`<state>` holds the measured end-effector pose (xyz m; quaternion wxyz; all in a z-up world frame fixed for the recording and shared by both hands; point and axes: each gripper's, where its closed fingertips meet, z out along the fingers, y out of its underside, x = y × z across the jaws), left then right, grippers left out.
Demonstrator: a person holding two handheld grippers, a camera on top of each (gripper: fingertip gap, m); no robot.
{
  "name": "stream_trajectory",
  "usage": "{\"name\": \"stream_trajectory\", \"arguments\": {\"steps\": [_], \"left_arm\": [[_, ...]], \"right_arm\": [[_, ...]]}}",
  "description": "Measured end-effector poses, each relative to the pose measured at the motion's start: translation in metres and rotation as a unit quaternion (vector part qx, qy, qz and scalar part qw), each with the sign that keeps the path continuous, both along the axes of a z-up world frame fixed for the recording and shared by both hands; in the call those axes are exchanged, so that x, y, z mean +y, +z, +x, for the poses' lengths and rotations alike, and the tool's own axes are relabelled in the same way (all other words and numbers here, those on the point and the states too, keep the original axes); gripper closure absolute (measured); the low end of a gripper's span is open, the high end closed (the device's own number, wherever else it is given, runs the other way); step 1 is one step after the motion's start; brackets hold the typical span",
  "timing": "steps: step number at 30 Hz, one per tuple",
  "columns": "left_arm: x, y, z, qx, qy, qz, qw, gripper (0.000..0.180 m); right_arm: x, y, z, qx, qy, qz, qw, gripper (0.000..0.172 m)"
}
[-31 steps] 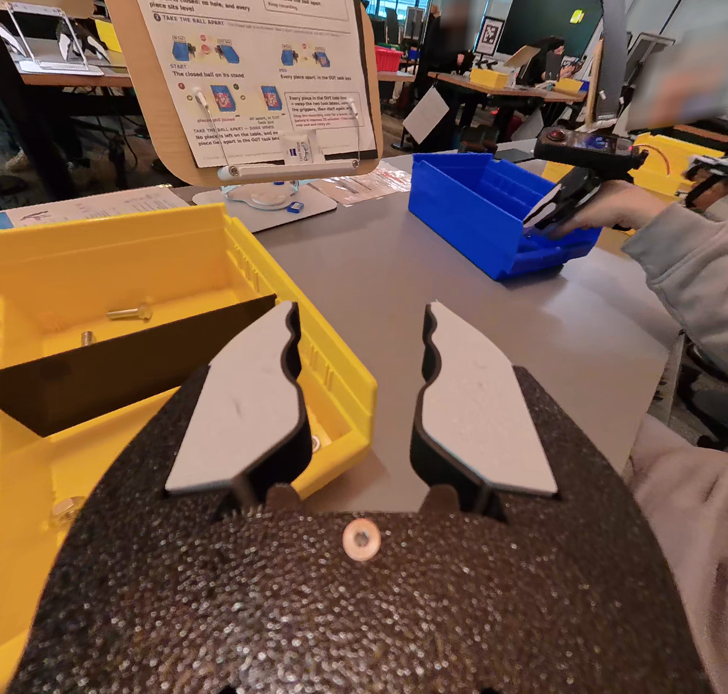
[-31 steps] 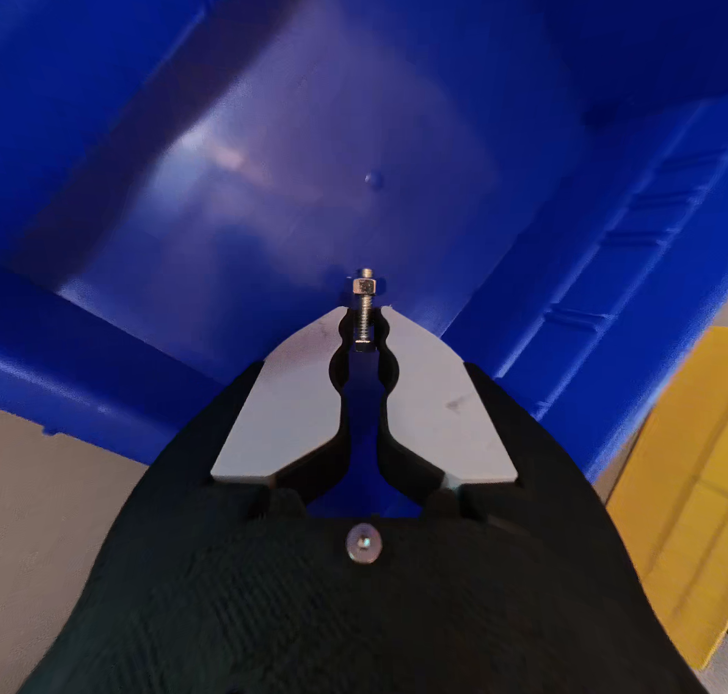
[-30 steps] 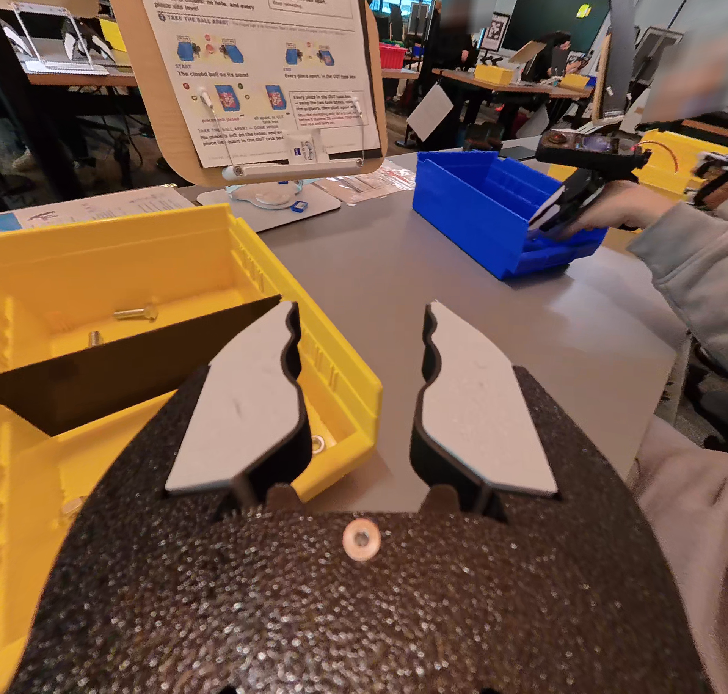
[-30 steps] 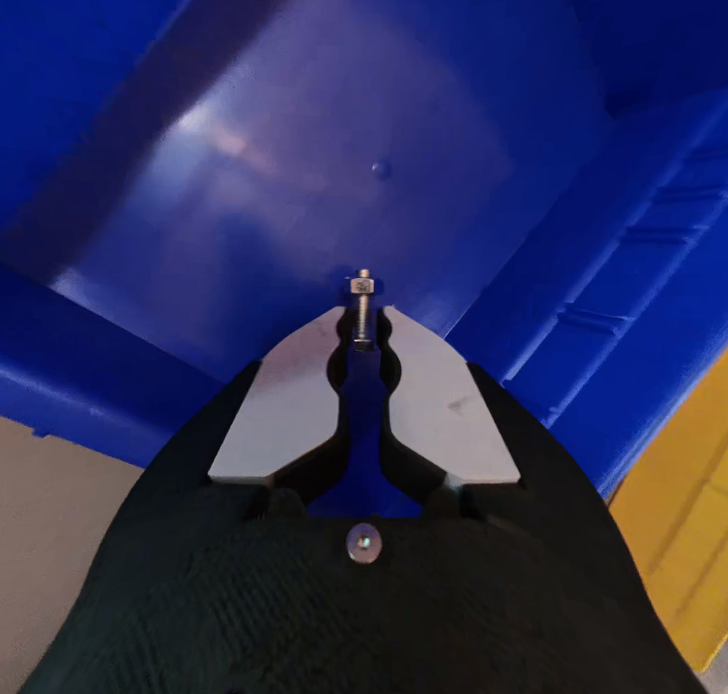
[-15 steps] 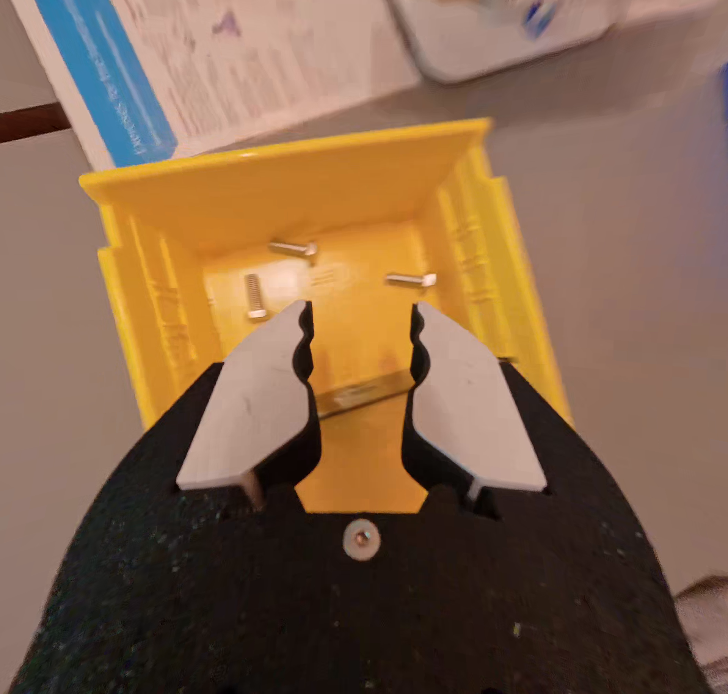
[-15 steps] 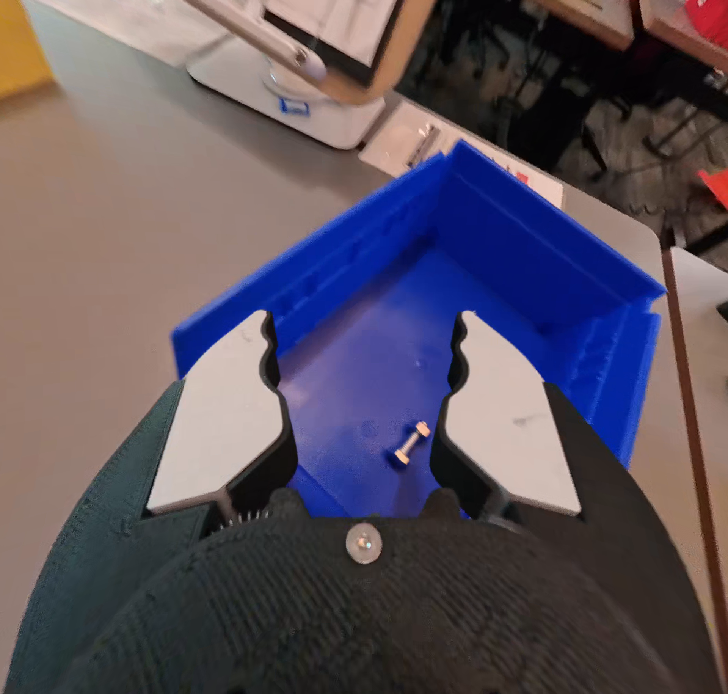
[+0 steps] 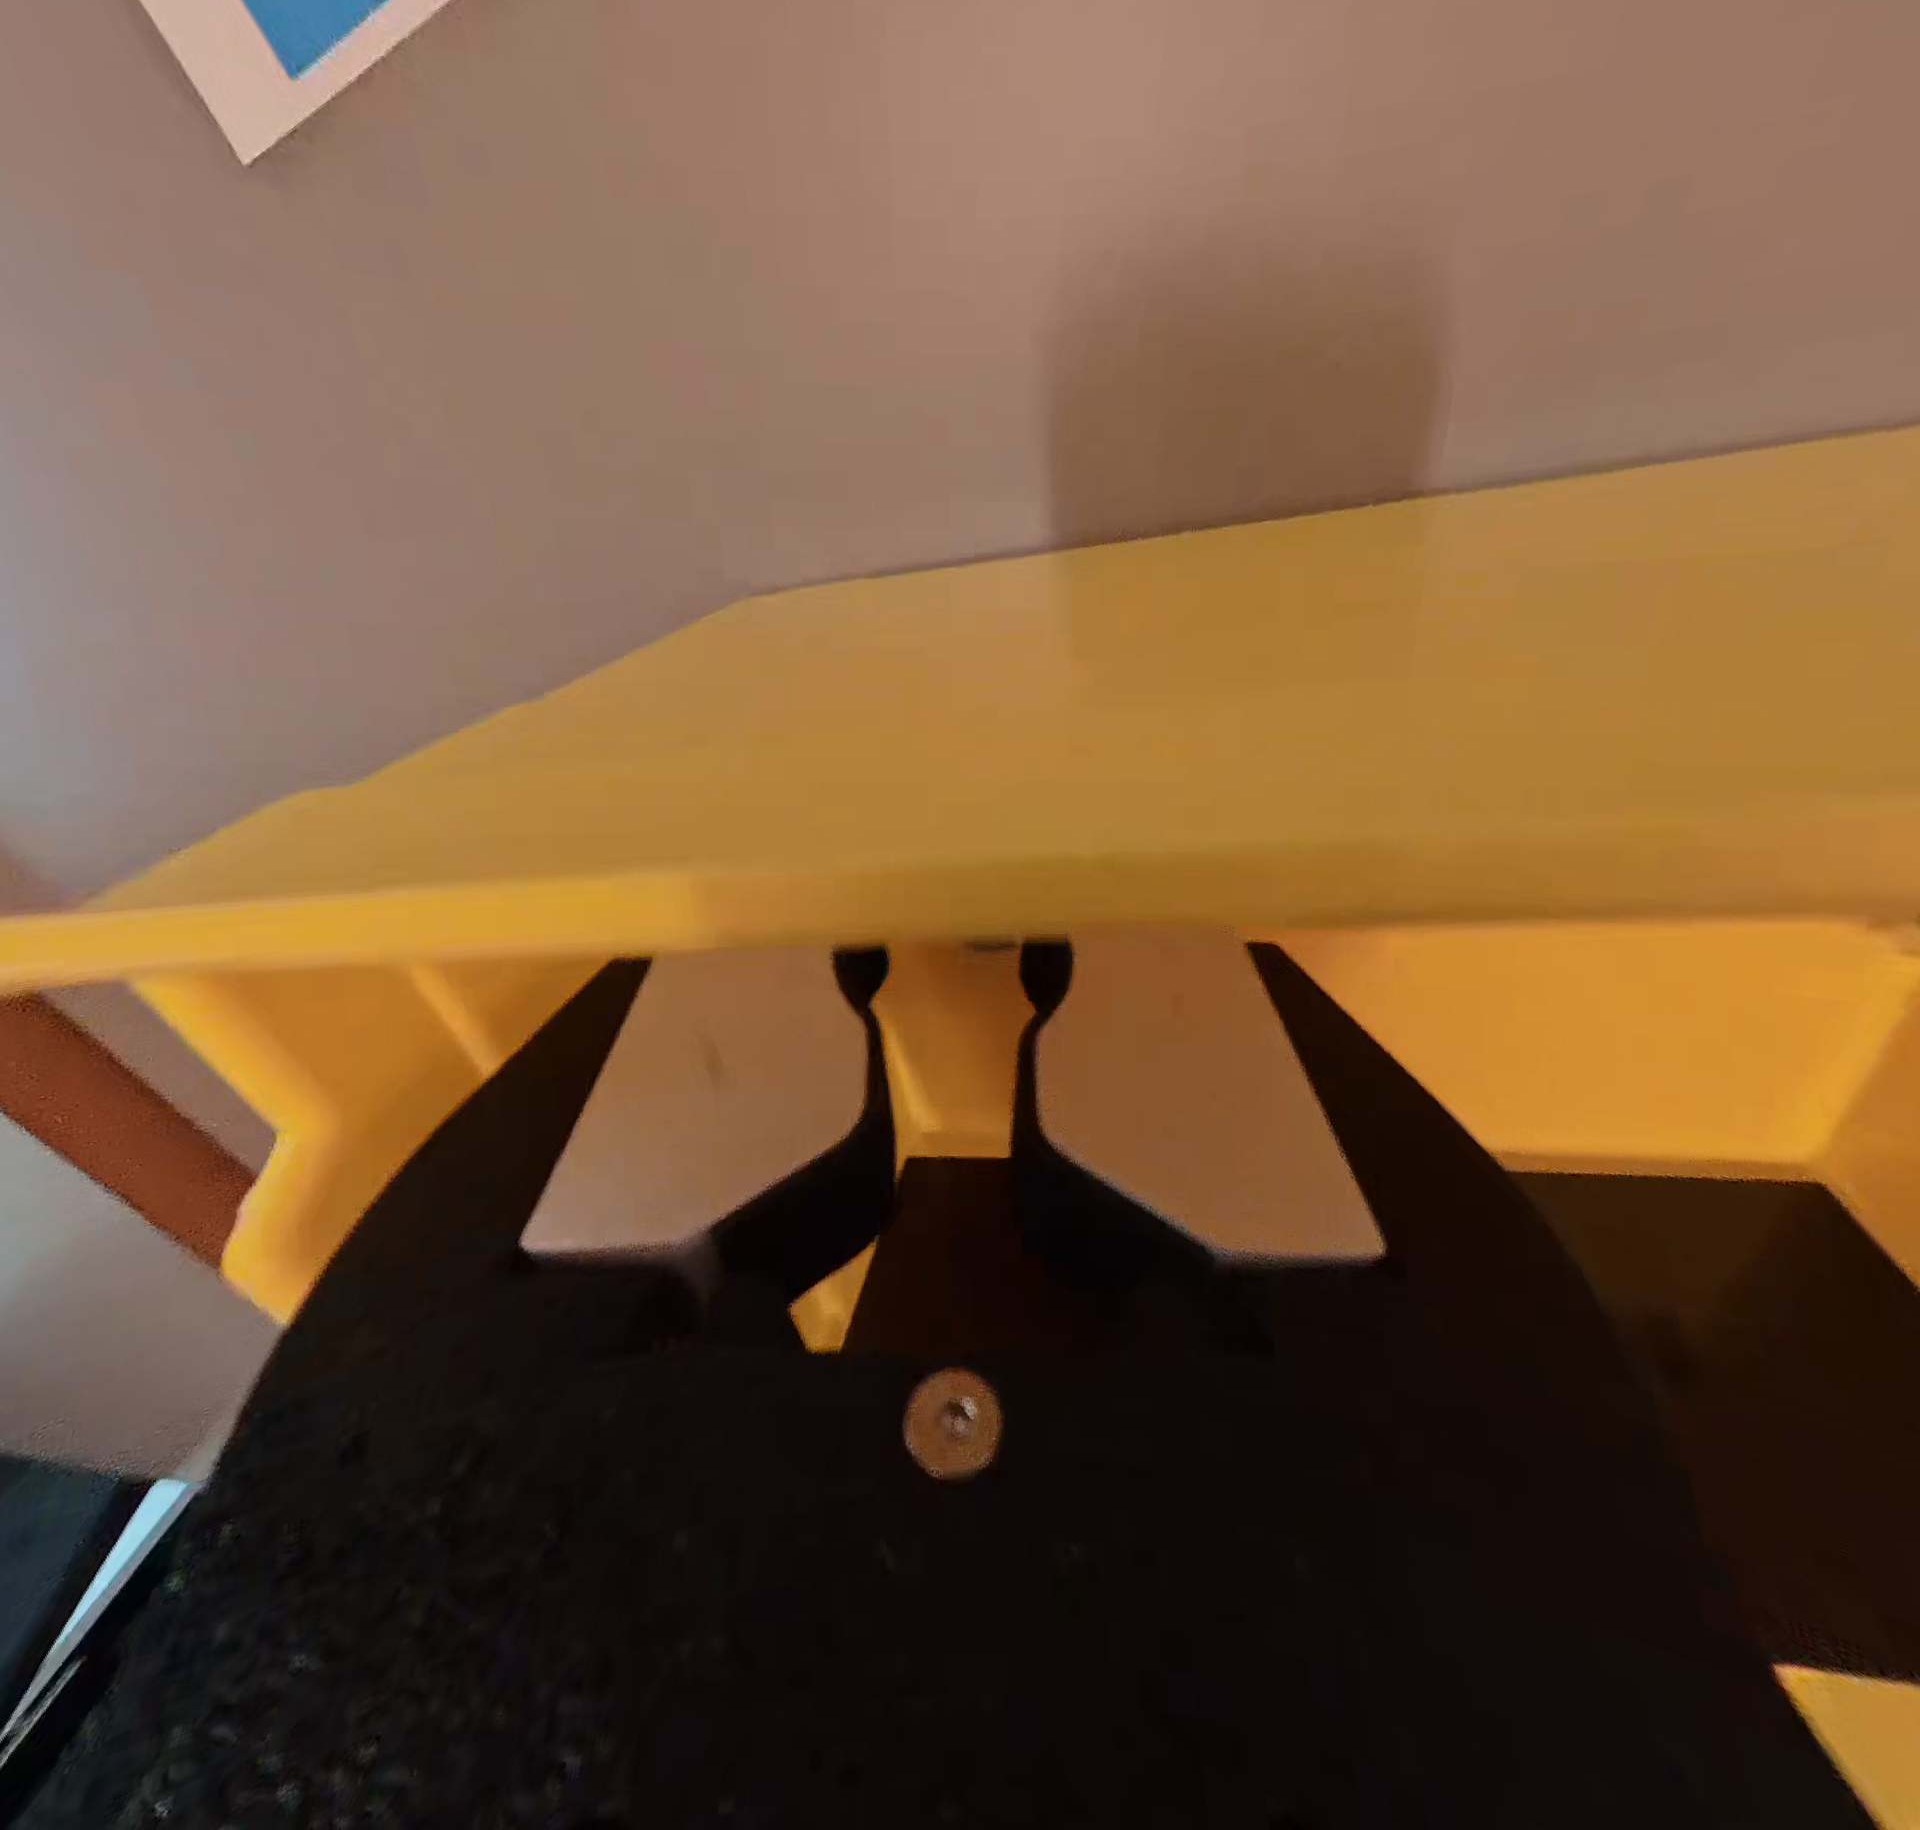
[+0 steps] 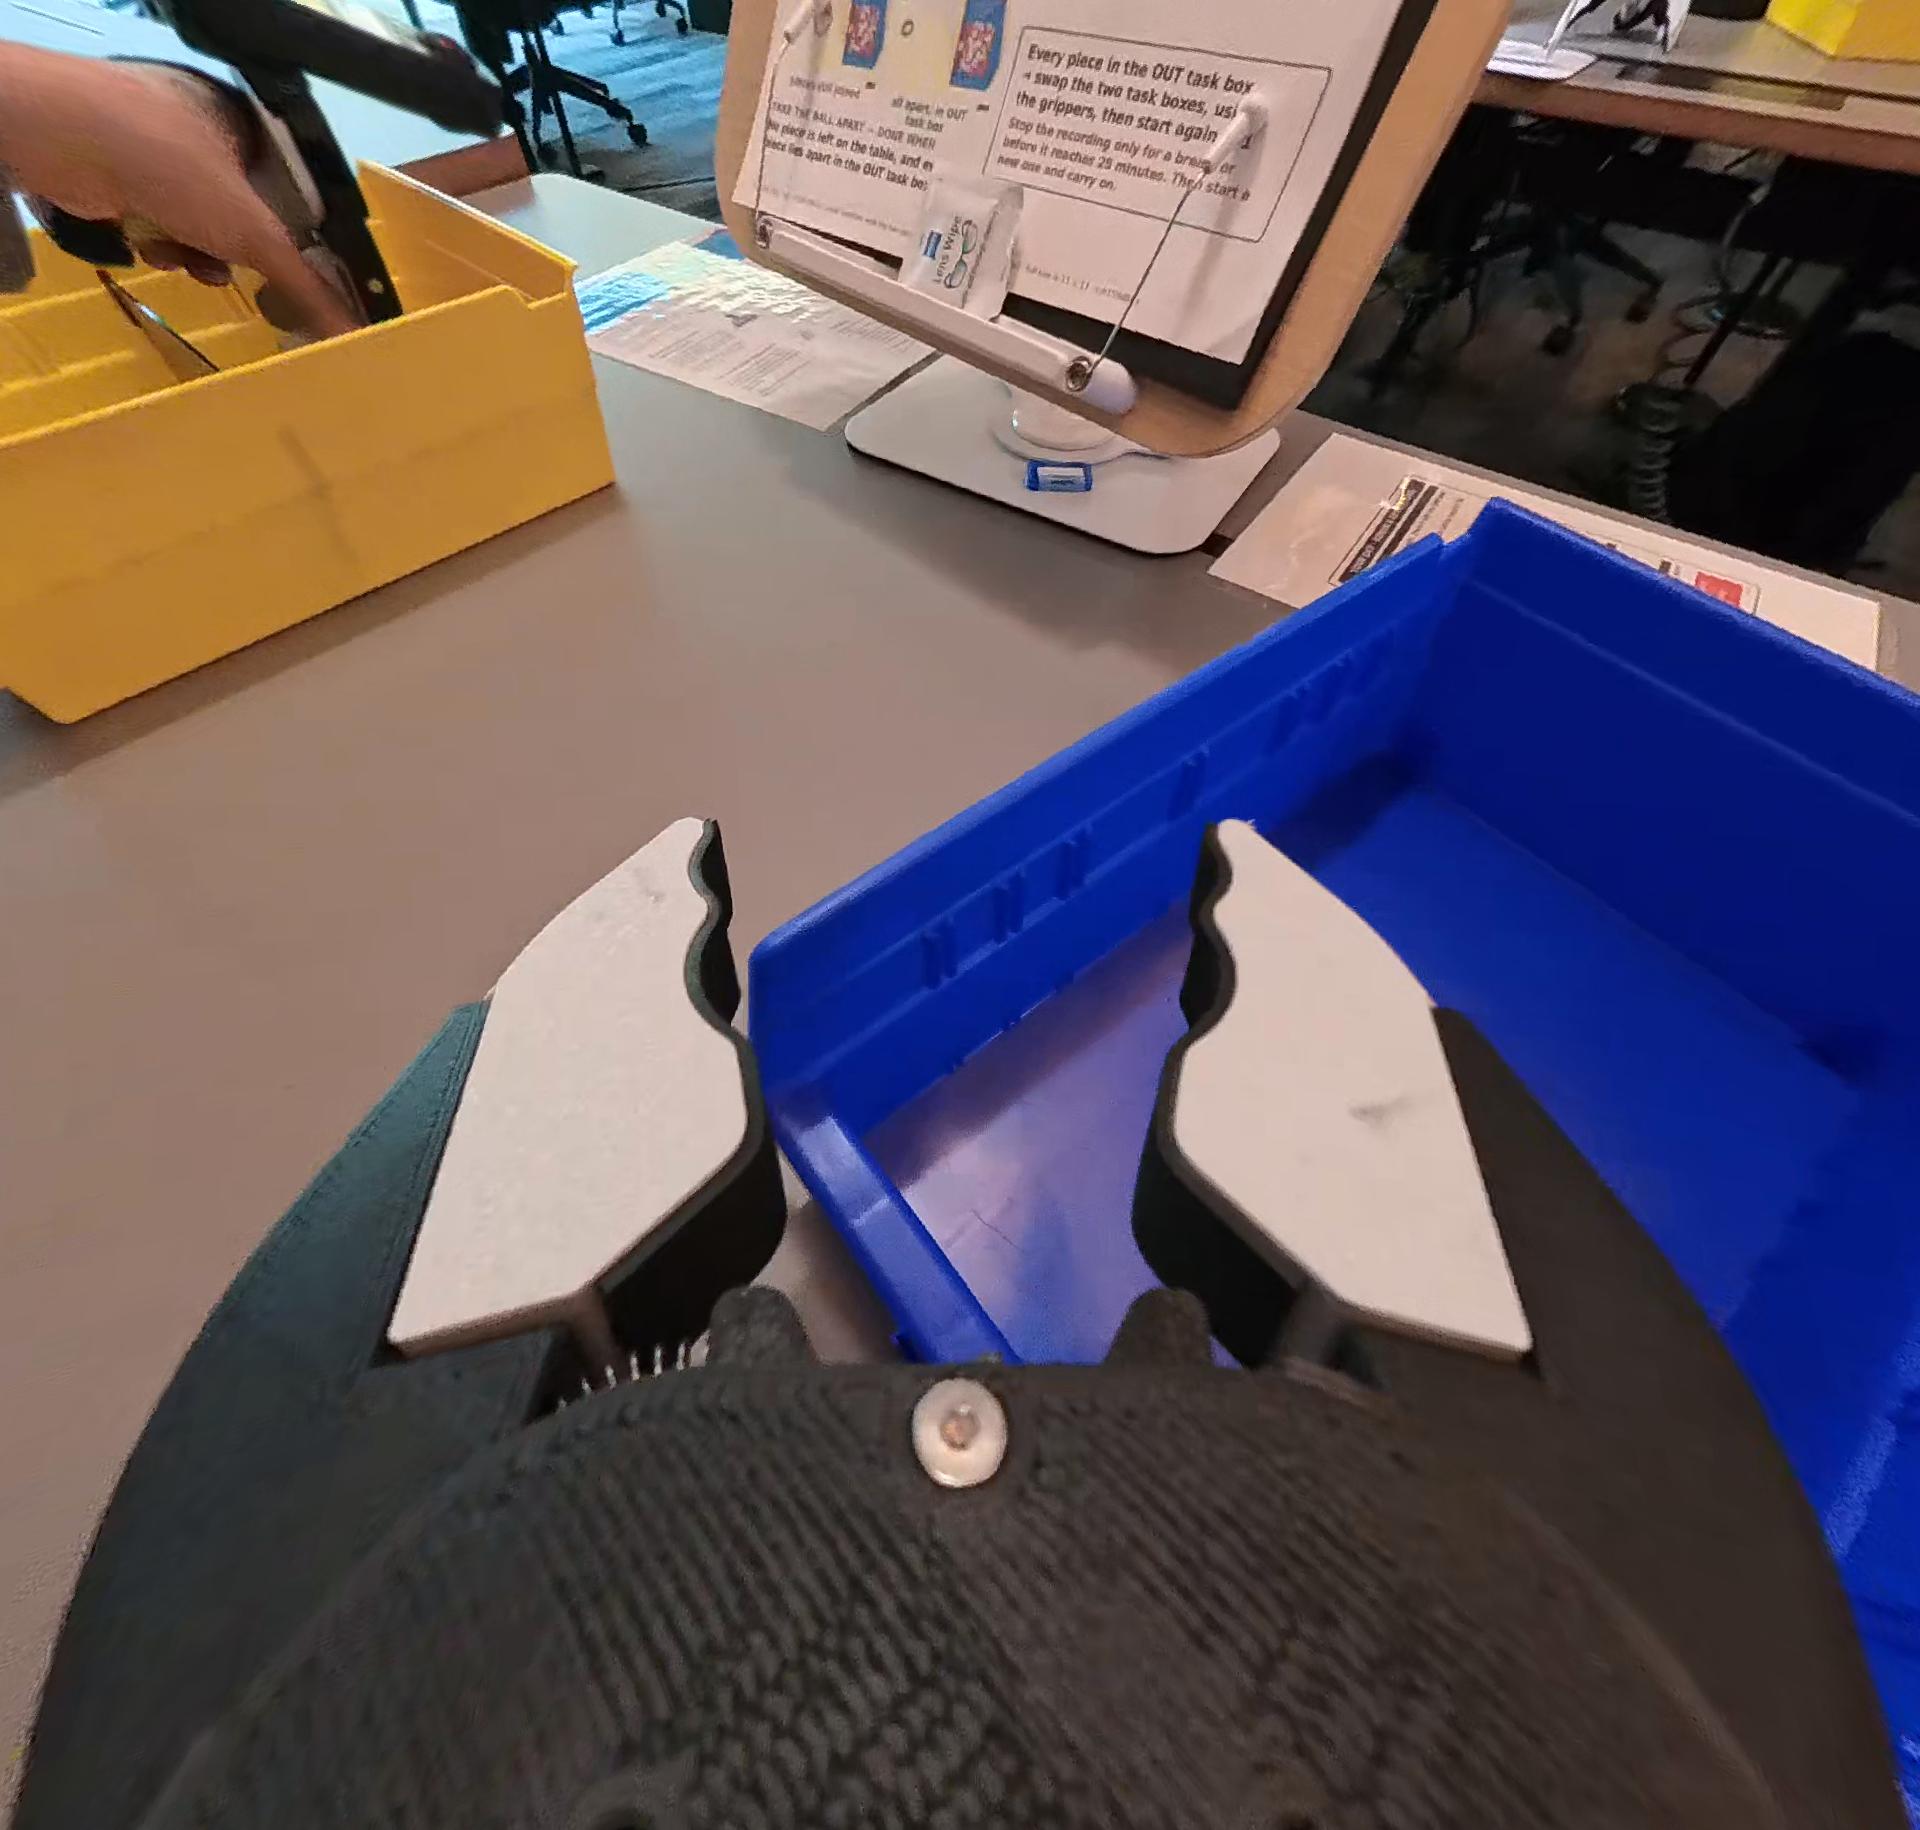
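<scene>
In the left wrist view my left gripper (image 7: 951,959) reaches deep into the yellow bin (image 7: 1039,741), close to its far wall. Its fingers (image 7: 717,1084) stand a narrow gap apart. Their tips are hidden under the wall's rim. A small grey blur lies between the tips, and I cannot tell whether it is held. The right wrist view shows a hand holding that gripper's body (image 8: 301,118) down inside the yellow bin (image 8: 312,471). My right gripper (image 8: 958,835) is wide open and empty, above the near left corner of the blue bin (image 8: 1039,907).
An instruction board on a white stand (image 8: 1060,450) stands at the back of the grey table (image 8: 520,741), with paper sheets (image 8: 748,336) beside it. A black divider (image 7: 1621,1292) crosses the yellow bin. Other desks and chairs stand beyond the table. My right fingertips sit around 55 centimeters from my left ones.
My right gripper let go of the bolt with a nut into the blue bin, opened wide and drew back. My left gripper swung down into the yellow bin and its jaws narrowed.
</scene>
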<state>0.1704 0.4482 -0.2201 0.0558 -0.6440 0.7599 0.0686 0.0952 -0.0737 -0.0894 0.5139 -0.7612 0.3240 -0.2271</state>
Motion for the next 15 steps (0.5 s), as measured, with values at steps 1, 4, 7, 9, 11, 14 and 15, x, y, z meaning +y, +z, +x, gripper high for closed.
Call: {"name": "stream_trajectory", "arguments": {"steps": [1,4,7,9,11,14,15], "left_arm": [[-0.002,-0.001,0.002,-0.007,-0.001,-0.008,1.000,0.170],[-0.002,0.000,0.003,-0.022,-0.022,-0.015,0.999,0.171],[-0.008,0.017,0.012,-0.096,-0.020,-0.062,0.993,0.172],[-0.022,0.042,0.016,-0.161,-0.020,-0.126,0.979,0.172],[-0.047,0.076,0.014,-0.233,-0.040,-0.206,0.950,0.172],[-0.109,0.143,-0.010,-0.345,-0.126,-0.342,0.865,0.172],[-0.131,0.163,-0.026,-0.372,-0.157,-0.378,0.833,0.172]], "right_arm": [[0.002,-0.001,-0.001,0.000,0.004,-0.001,1.000,0.087],[0.010,-0.002,-0.002,0.000,0.010,0.000,1.000,0.090],[0.029,0.002,-0.008,-0.004,0.033,0.021,0.999,0.093],[0.047,0.008,-0.016,-0.010,0.058,0.046,0.997,0.093],[0.066,0.015,-0.024,-0.017,0.080,0.070,0.994,0.094],[0.098,0.027,-0.042,-0.029,0.123,0.118,0.985,0.101],[0.109,0.032,-0.050,-0.033,0.141,0.136,0.980,0.102]]}}
